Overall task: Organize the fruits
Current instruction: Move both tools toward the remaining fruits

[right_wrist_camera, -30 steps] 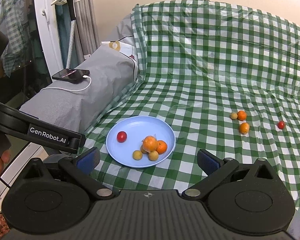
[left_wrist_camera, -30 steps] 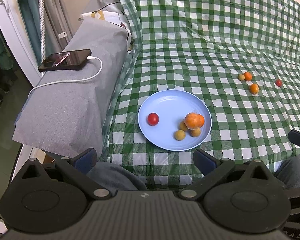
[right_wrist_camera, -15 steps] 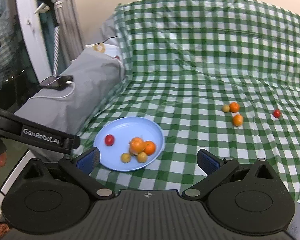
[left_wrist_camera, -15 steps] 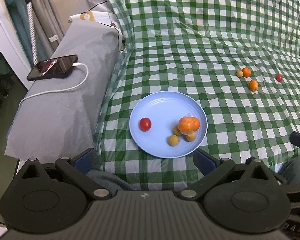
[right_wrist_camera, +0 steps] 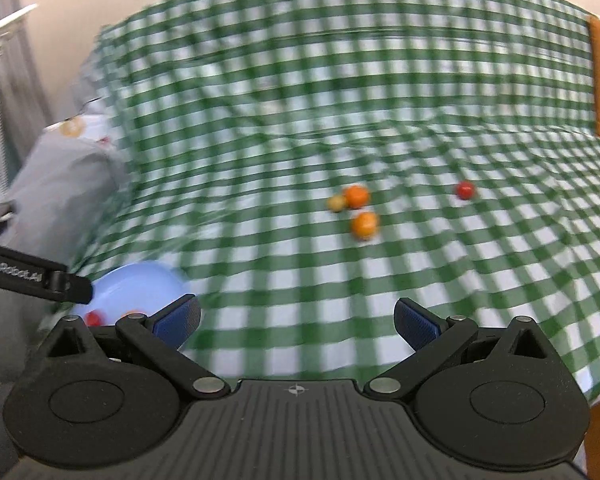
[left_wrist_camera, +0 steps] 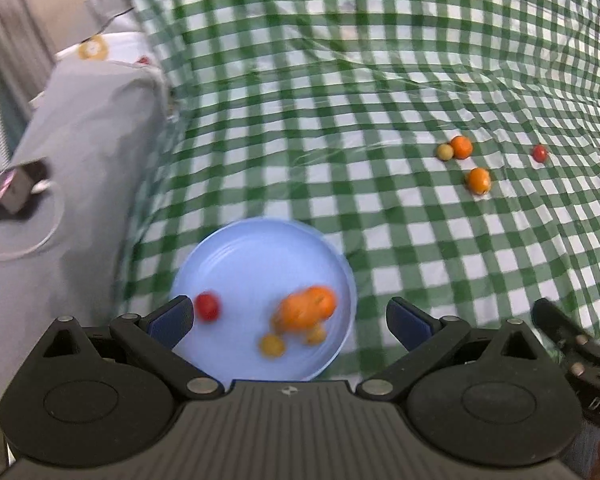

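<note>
Blue plate [left_wrist_camera: 260, 256] holds fruits [left_wrist_camera: 306, 308], long axis unclear; both tools [left_wrist_camera: 288, 316] [right_wrist_camera: 296, 316] spread, empty.

Plate [left_wrist_camera: 260, 256] holds fruit; four fruits [left_wrist_camera: 478, 180] lie beyond it, rightward.

1. Left claw [left_wrist_camera: 288, 322] is wide open with nothing in it, hanging over the near edge of the blue plate [left_wrist_camera: 256, 256].
2. Plate's blurry, but it's got a red tomato [left_wrist_camera: 207, 306], an orange pile [left_wrist_camera: 308, 306] and a couple of small yellow fruits [left_wrist_camera: 272, 345].
3. Further out on the checked cloth [left_wrist_camera: 340, 92]: two oranges [left_wrist_camera: 461, 147], one touching a yellow fruit [left_wrist_camera: 445, 151], plus a lone tomato [left_wrist_camera: 539, 153] off to the right.
4. Grey pillow [left_wrist_camera: 88, 152] on the left.
</note>
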The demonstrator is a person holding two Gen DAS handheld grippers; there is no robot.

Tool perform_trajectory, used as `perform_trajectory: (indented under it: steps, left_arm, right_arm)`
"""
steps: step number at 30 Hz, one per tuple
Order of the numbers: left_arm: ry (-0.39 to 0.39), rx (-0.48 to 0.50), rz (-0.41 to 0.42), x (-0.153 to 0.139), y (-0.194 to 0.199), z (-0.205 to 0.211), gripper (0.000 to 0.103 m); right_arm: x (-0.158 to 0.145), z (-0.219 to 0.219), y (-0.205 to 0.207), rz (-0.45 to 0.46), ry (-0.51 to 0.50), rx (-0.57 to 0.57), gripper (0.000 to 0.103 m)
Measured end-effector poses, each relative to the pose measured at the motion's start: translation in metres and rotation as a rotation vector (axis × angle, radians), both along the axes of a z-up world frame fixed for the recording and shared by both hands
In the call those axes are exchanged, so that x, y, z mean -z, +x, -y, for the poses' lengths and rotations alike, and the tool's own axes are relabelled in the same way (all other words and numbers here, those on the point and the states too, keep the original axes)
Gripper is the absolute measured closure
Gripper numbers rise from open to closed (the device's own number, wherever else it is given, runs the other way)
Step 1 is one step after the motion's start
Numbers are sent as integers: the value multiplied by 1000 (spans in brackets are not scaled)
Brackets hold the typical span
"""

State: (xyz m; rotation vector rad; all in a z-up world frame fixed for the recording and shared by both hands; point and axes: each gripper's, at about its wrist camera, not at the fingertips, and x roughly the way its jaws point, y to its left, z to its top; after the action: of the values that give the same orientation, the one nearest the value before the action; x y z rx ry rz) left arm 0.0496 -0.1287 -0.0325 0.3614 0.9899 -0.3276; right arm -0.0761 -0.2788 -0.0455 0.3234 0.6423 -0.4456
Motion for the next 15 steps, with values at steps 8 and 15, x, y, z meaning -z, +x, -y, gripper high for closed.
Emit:
perform_trajectory:
  steps: [8,15]
  left_arm:
    - [-19,87,-25,39,53,89,0]
    - [-8,204,-17,89,113,173,0]
  right_arm:
    - [42,90,24,-20,-13,201,1]
    - [96,136,88,-53,-16,151,1]
